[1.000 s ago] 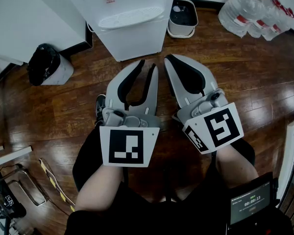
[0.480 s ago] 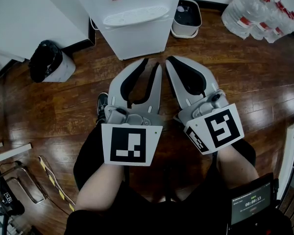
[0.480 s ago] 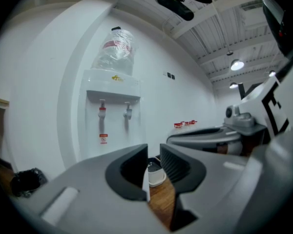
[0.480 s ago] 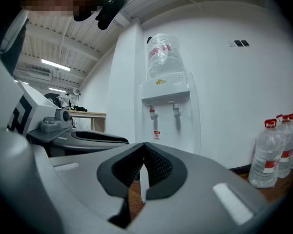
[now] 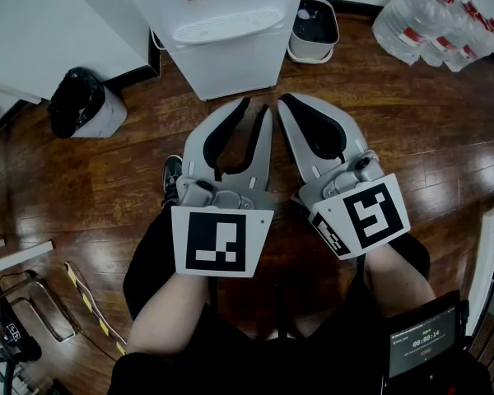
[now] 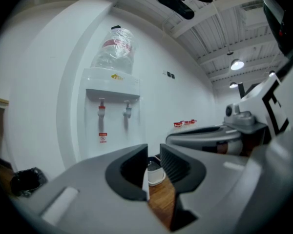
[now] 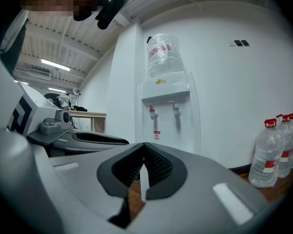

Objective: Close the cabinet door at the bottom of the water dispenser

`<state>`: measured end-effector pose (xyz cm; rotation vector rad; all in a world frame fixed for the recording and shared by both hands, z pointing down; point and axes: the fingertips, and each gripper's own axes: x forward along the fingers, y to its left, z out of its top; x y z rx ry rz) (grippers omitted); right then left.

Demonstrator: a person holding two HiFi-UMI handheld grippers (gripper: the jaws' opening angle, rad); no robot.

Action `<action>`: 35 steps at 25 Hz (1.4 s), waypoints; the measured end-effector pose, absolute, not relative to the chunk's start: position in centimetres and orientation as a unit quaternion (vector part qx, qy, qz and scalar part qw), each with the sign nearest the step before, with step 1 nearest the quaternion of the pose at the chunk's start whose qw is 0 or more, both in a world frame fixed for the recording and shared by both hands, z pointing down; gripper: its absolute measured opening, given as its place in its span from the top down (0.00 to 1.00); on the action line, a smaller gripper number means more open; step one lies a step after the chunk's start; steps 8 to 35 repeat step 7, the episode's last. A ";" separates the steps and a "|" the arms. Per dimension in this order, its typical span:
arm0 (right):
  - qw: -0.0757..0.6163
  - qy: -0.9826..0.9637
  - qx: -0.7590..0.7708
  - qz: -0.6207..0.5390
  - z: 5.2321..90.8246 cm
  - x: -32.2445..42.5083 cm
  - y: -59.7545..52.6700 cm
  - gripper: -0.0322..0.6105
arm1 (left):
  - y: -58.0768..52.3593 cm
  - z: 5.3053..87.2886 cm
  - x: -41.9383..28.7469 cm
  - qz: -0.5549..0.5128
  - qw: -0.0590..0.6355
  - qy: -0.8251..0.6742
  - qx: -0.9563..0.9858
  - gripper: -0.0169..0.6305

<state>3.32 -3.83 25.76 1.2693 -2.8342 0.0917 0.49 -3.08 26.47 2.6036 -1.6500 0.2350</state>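
While I hold my two claws level and side by side over the floor, one dispenser stands upright at the floor's far edge straight ahead. Its long axis is vertical and its two taps face me; I cannot make out its bottom door. Of the two, my left claw is slightly parted and empty, and my right claw is pressed together and empty. At least three bottles stand in the far right corner.

Floor: dark glossy wood planks beneath you.
Wall: plain white wall ahead of you.
Left: black-bagged bin.
Right: water bottles, clustered.
Light: ceiling strip lamps, lit.
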 end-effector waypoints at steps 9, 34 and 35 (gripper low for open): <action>0.019 -0.911 0.410 0.030 25.9 3.5 -3.7 0.94 | -3.0 26.8 0.5 0.080 0.027 -0.533 0.842 0.82; 0.019 -0.911 0.410 0.030 25.9 3.5 -3.7 0.94 | -3.0 26.8 0.5 0.080 0.027 -0.533 0.842 0.82; 0.019 -0.911 0.410 0.030 25.9 3.5 -3.7 0.94 | -3.0 26.8 0.5 0.080 0.027 -0.533 0.842 0.82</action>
